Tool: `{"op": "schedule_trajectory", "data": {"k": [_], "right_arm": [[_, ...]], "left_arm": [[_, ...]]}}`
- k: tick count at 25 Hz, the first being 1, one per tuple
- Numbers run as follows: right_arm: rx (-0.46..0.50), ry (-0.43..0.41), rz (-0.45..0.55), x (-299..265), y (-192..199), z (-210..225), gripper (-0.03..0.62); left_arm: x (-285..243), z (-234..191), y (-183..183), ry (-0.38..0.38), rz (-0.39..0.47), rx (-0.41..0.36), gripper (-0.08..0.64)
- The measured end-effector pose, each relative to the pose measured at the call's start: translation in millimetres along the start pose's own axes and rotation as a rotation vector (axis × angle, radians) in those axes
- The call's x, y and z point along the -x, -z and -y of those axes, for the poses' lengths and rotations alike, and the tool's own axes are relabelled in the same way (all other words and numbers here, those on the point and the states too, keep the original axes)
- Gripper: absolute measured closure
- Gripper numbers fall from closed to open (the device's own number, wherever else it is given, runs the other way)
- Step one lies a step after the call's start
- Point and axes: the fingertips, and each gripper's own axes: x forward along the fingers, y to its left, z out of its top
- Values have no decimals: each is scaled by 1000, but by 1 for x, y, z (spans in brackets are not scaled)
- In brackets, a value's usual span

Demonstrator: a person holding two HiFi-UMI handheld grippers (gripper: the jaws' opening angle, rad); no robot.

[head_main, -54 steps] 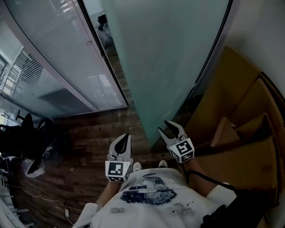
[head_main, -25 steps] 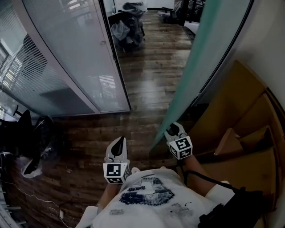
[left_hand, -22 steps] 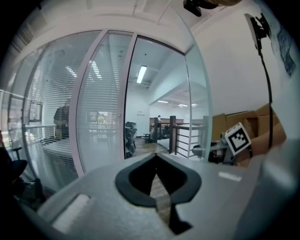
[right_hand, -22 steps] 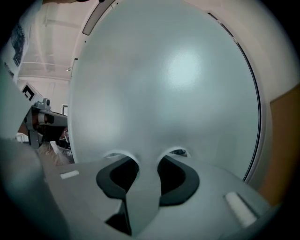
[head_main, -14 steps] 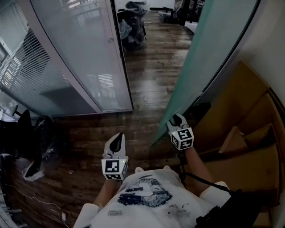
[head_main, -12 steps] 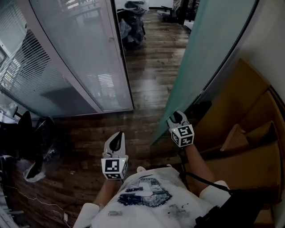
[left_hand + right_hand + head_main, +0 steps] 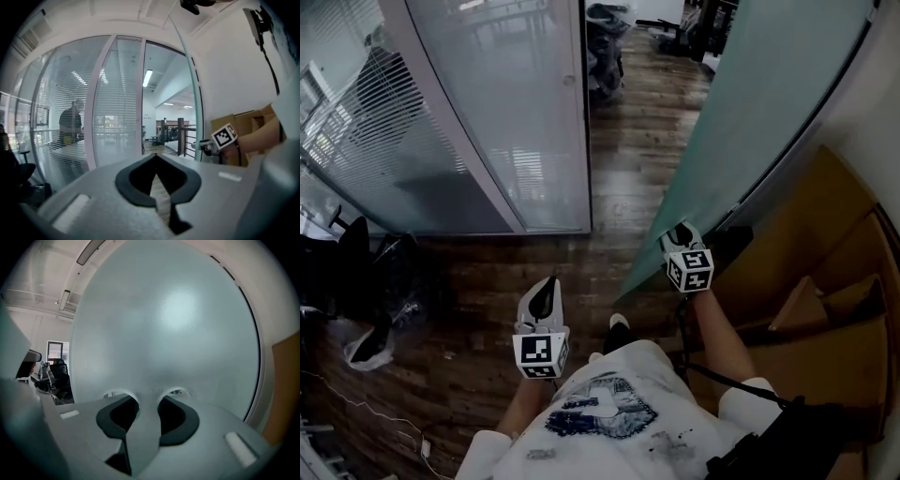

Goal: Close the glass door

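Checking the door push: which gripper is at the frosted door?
The right gripper, jaws apart, tips at the frosted door; the left gripper hangs shut over the floor.

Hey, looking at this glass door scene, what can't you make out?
- What is behind the door: right gripper view, the frosted glass blocks it.
- The door's top: head view, cut off by the upper edge.
- The person: left gripper view, veiled by the blinds.
- The dark heap at left: head view, too dark to name.
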Motion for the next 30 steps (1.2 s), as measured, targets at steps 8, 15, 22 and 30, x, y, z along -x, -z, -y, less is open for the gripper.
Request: {"op": "schedule_trajectory", "data": {"k": [8,15,22,30], "right_arm": [[13,31,39,-48,-17,-8,476],[12,66,63,-100,-26,-12,472],[25,64,87,-147,-42,-14,471],[37,77,93,-203,-54,-12,471]], "left_arm": [[-2,-43,27,-89,-74,47,558],[-49,-79,17,-122,-78,8,558],[-96,-97,-2,-120,-88,5,557],[-146,-112,-4,-125,-121,20,557]]}}
